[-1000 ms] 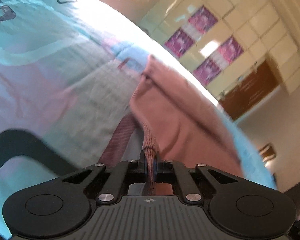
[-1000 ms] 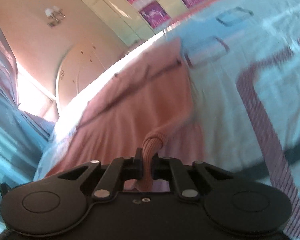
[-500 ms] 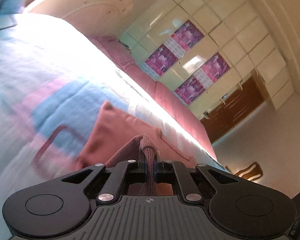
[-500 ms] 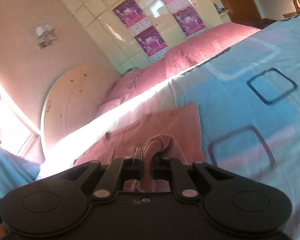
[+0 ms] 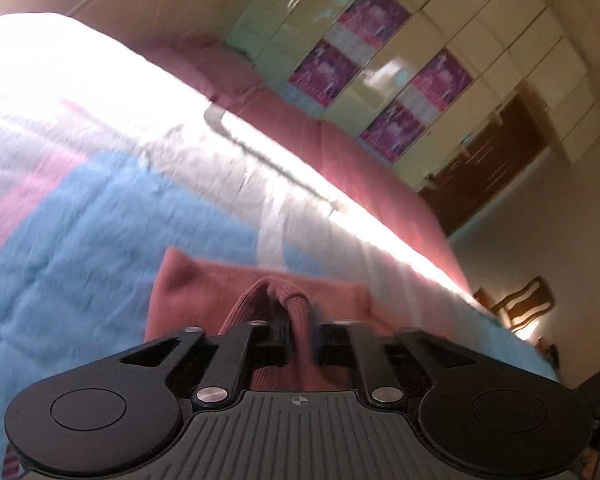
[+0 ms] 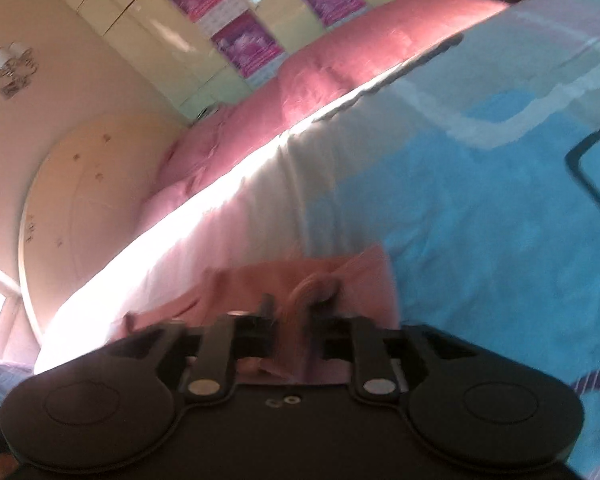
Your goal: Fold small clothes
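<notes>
A small pink garment (image 5: pixel 204 292) lies on the bed quilt (image 5: pixel 80 220); it also shows in the right wrist view (image 6: pixel 364 280). My left gripper (image 5: pixel 300 320) is shut on the garment's ribbed hem, which bunches up between the jaws. My right gripper (image 6: pixel 300 300) is shut on another ribbed edge of the same garment. Both grippers hold the cloth low over the quilt. Most of the garment is hidden behind the gripper bodies.
The quilt has blue, white and pink blocks (image 6: pixel 500 200). A pink blanket and pillows (image 5: pixel 340 152) lie beyond it. A rounded headboard (image 6: pixel 92 200), a cream wardrobe with purple posters (image 5: pixel 380 60), a wooden door (image 5: pixel 492 160) and a chair (image 5: pixel 520 304) stand further off.
Both grippers have carried the held hem forward over the garment towards the pillows. Less of the pink garment shows in front of the jaws now, and the views tilt up to the room.
</notes>
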Action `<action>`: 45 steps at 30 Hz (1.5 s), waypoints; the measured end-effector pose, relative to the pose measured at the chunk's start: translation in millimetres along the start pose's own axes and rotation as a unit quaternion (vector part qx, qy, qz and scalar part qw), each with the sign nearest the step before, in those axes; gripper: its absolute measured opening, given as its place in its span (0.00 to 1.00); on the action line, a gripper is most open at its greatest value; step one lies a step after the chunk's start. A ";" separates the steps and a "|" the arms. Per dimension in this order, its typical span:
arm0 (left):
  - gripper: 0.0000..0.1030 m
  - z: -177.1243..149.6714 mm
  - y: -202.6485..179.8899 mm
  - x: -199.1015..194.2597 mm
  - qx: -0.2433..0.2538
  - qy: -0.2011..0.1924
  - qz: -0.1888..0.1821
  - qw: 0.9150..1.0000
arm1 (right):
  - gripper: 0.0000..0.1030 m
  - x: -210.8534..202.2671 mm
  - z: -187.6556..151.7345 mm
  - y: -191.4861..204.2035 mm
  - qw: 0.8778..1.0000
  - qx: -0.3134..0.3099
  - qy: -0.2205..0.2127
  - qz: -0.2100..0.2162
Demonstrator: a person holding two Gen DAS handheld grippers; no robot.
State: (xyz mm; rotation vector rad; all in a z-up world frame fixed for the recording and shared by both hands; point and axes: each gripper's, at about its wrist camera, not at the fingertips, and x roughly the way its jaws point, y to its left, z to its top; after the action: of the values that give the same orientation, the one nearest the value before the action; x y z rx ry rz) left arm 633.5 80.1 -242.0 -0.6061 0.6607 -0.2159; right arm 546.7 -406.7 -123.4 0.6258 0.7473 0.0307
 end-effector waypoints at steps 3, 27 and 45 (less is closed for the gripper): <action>0.74 3.2 -5.8 -9.1 0.046 -0.041 0.028 0.998 | 0.73 -18.2 -1.4 -1.1 0.998 -0.027 -0.062 -0.002; 0.06 -4.4 -36.2 12.0 0.231 -0.027 0.116 0.966 | 0.07 10.2 -26.5 71.0 0.936 -0.330 -0.074 -0.095; 0.42 -31.6 -103.1 33.7 0.323 0.020 0.067 0.944 | 0.30 36.8 -44.7 111.9 0.944 -0.323 -0.009 -0.067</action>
State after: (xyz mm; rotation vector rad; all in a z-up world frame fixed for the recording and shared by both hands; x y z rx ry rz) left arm 639.6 -30.1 -218.1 0.0743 0.6212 -0.3009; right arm 566.4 -282.9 -110.9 -0.0520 0.7075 0.1383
